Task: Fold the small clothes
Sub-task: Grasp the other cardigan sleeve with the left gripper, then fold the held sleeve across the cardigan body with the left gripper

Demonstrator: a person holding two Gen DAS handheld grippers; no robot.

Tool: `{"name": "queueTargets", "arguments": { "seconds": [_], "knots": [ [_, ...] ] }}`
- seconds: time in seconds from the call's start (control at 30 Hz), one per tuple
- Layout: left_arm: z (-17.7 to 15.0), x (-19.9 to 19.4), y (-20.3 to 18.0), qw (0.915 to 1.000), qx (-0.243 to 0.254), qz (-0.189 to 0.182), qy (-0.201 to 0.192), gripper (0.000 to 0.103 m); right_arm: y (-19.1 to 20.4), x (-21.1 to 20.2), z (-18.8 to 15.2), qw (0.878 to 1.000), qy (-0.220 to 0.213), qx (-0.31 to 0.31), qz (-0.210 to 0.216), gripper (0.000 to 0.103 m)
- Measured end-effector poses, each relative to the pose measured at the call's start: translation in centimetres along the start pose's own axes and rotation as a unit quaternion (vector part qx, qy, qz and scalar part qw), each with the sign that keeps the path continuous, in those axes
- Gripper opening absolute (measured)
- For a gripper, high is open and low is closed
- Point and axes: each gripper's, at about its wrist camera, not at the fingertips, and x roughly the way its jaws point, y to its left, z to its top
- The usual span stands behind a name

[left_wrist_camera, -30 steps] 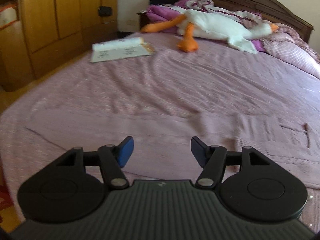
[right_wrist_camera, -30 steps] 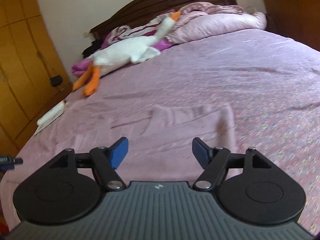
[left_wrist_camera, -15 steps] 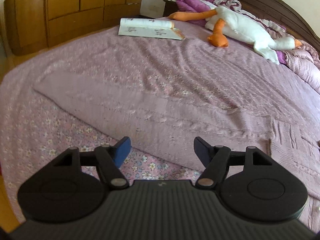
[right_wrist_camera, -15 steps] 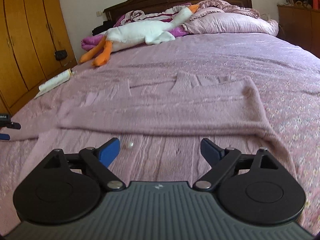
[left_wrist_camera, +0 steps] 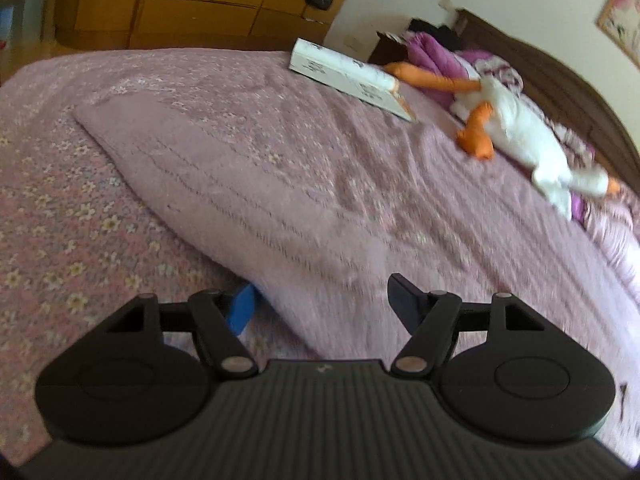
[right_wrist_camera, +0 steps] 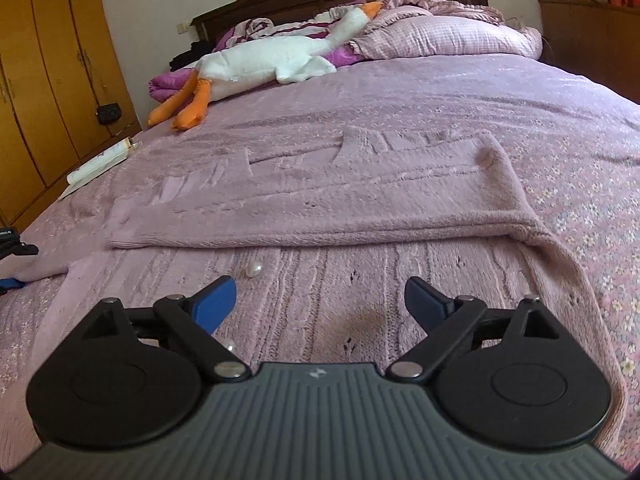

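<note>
A pink knitted sweater with pearl buttons lies flat on the bed, one sleeve folded across its body. My right gripper is open, low over the sweater's front near its hem. In the left wrist view the sweater's sleeve stretches away to the upper left. My left gripper is open astride the sleeve's near edge: its left finger is tucked under the fabric and its right finger sits over it. The left gripper also shows at the left edge of the right wrist view.
The bed has a pink flowered cover. A white plush goose with orange feet lies by the pillows. An open book lies near the bed's left edge. Wooden wardrobes stand left of the bed.
My left gripper has swung left and dropped to the sleeve, with its left finger now under the fabric edge. My right gripper has moved closer over the sweater's front.
</note>
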Motion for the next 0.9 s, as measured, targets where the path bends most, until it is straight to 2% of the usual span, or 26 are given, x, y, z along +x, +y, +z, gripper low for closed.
{"name": "queueTargets", "arguments": {
  "seconds": [0.17,0.33,0.37,0.43,0.47,0.5,0.57,0.67,0.9],
  "knots": [
    [1.3,1.5,0.4,0.9999,-0.007,-0.008,-0.005,0.071,-0.5,0.1,-0.4,1.000,0.005,0.013,-0.014,0.095],
    [1.8,2.3,0.7,0.9997,0.009,-0.017,-0.014,0.071,-1.0,-0.1,-0.6,0.999,0.001,0.023,-0.024,0.095],
    [1.9,2.3,0.6,0.9998,0.010,-0.015,-0.012,0.068,-1.1,-0.2,-0.6,0.999,-0.001,0.026,-0.024,0.095],
    [2.2,2.3,0.5,0.9999,0.013,0.004,-0.010,0.050,-1.4,-0.3,-0.6,0.999,-0.005,0.032,-0.023,0.095],
    [2.3,2.3,0.4,0.9996,0.021,0.016,-0.009,0.027,-1.5,-0.4,-0.6,0.999,-0.007,0.034,-0.023,0.095],
    [2.5,2.3,0.5,0.9995,0.026,0.017,-0.005,0.009,-1.6,-0.5,-0.6,0.999,-0.008,0.035,-0.023,0.095],
    [2.8,1.9,0.8,0.9997,0.022,0.001,-0.005,0.009,-1.7,-0.7,-0.6,0.999,-0.013,0.039,-0.022,0.095],
    [3.0,0.2,0.2,0.9983,0.041,-0.023,-0.034,0.009,-1.9,-1.1,-0.6,0.999,-0.021,0.047,-0.013,0.095],
    [3.1,-4.4,-3.8,0.9884,0.097,-0.076,-0.089,0.009,-1.9,-1.7,-0.5,0.998,-0.030,0.053,-0.004,0.095]
  ]
}}
